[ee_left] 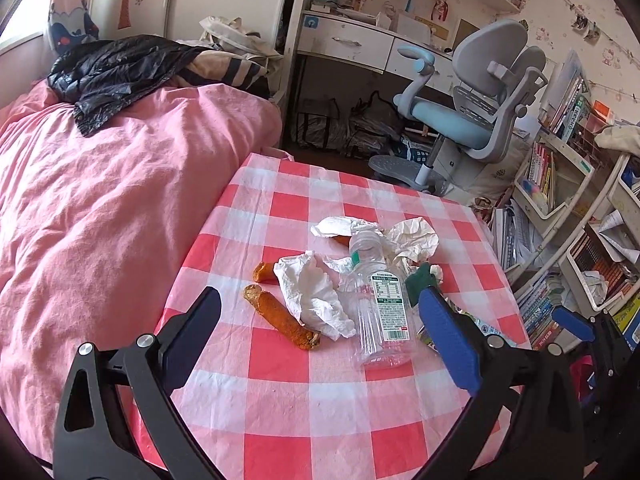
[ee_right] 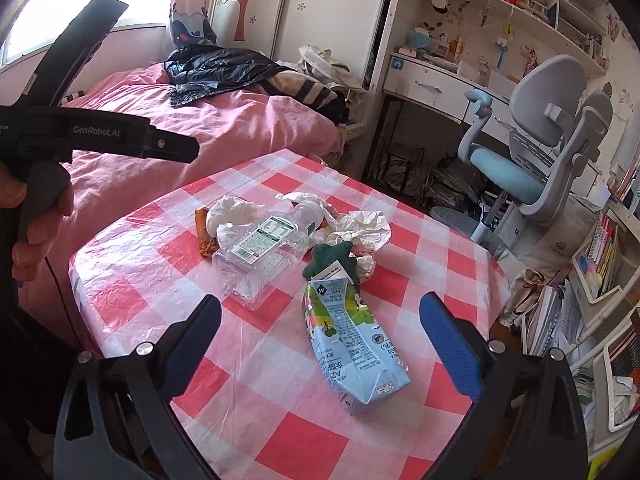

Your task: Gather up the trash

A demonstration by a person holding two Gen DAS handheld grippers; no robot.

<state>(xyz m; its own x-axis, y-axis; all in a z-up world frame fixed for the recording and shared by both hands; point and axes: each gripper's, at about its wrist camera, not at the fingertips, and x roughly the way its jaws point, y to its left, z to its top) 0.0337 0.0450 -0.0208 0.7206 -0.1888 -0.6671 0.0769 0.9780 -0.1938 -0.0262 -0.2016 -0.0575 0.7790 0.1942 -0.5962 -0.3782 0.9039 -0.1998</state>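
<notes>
My right gripper (ee_right: 320, 340) hangs with its jaws spread wide and empty above the checked table (ee_right: 132, 296), and the flattened milk carton (ee_right: 354, 344) lies between the fingers, running from about 12 o'clock down toward 5. I judge it light and half-collapsed, so it should crush a little under the pads; I'd take it across its narrow width near the middle, where the printed panel is flattest. My left gripper (ee_left: 320, 328) is likewise wide open with nothing in it, over the clear plastic bottle (ee_left: 378, 304), which looks slick, empty and dented, best pinched across the labelled body. At 11 o'clock of that bottle sit crumpled tissues (ee_left: 316, 296), soft and weightless, and two orange food scraps (ee_left: 282, 318), probably greasy and crumbly.
</notes>
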